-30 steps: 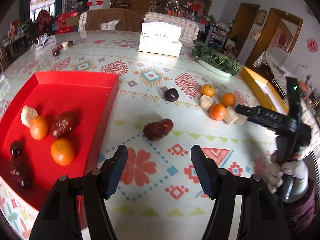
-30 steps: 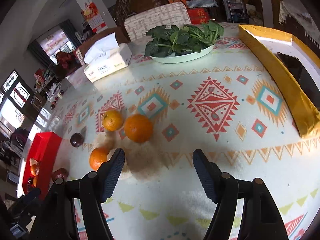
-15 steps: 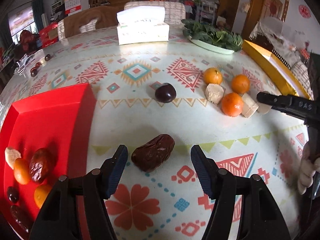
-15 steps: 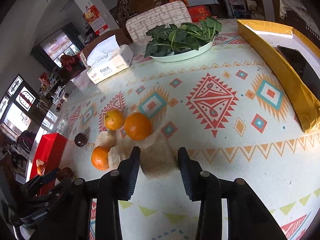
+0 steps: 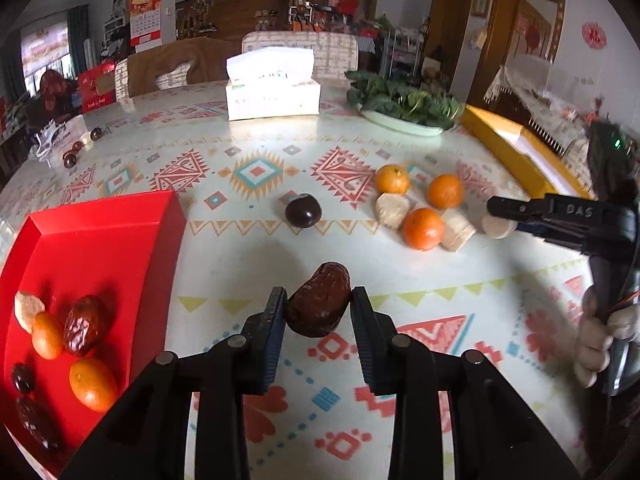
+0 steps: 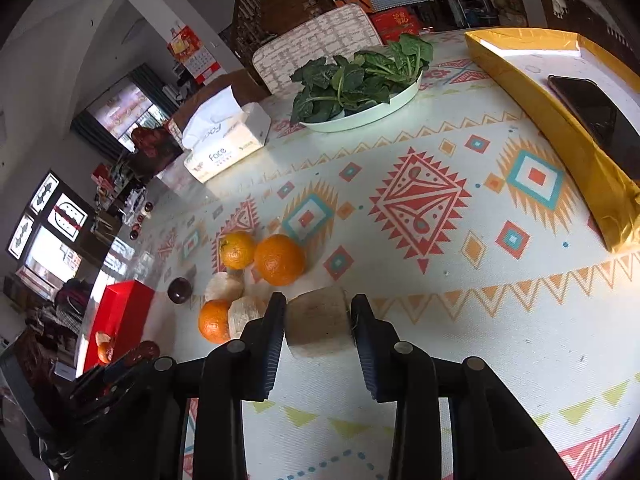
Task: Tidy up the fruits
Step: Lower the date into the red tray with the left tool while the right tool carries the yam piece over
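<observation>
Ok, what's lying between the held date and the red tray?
Only bare patterned tablecloth, in the left wrist view. The left tool grips the date; the red tray sits to its left.

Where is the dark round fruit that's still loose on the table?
In the left wrist view the dark round fruit sits alone on the patterned table, between the red tray on the left and the oranges on the right.

We can't tell what the small items [image 5: 82,145] at the far table edge are. Red tray [image 5: 100,240] is cropped left. Phone [image 6: 600,120] runs off frame.
</observation>
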The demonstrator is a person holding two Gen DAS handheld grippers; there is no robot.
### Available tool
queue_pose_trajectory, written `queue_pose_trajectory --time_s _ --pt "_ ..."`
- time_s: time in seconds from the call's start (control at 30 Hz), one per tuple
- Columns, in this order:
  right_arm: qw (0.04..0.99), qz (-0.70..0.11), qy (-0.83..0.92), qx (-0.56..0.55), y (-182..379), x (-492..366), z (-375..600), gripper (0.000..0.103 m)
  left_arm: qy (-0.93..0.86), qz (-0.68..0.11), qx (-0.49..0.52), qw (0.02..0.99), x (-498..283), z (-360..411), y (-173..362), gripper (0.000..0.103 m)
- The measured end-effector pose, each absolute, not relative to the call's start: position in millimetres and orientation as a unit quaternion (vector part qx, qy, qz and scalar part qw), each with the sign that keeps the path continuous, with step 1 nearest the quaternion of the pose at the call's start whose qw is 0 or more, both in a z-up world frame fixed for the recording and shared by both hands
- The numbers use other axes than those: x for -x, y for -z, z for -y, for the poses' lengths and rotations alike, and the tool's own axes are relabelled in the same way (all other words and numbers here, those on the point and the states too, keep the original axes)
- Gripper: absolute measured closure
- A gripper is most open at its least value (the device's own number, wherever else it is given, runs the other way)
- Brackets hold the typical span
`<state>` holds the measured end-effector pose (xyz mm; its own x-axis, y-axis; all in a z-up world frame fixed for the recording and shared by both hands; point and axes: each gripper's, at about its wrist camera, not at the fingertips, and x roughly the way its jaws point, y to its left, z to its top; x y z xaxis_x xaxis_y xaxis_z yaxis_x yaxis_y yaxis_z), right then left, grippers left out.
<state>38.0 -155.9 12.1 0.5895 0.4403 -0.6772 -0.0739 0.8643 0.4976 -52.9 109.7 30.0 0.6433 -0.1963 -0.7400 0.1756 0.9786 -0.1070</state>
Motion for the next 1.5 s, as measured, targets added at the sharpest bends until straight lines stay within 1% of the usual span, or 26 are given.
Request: queue_pose_trajectory --time_s 0.17,0.43,0.57,0.73,0.87,0.97,1.5 --pt "0.872 -0.409 -0.151 -0.224 -20 -33 161 0.066 0.103 -0.405 0.051 0.907 67 -120 -34 0.071" --pt "0.875 -0.408 -0.139 -0.219 -18 -30 158 0.066 0.082 -0.387 0.092 0.914 90 -149 -41 0.071" --pt "0.884 -0.398 -0.136 -0.206 -26 -24 150 0.066 0.059 -0.365 0.103 0.924 104 -179 -55 0.071" --pt "0.883 -0.383 -0.167 -0.214 -47 -9 133 0.066 -0.005 -0.343 0.118 0.932 118 -235 -67 0.071" --pt "0.878 -0.382 -0.206 -0.203 -66 -5 100 0.066 -0.044 -0.339 0.167 0.925 128 -283 -65 0.071" --pt "0.869 -0.39 -0.236 -0.194 -71 -9 69 0.066 -0.055 -0.337 0.191 0.92 135 -302 -60 0.071" --pt "0.824 -0.444 -0.337 -0.099 -59 -23 -112 0.066 -0.018 -0.38 0.193 0.905 119 -306 -22 0.071"
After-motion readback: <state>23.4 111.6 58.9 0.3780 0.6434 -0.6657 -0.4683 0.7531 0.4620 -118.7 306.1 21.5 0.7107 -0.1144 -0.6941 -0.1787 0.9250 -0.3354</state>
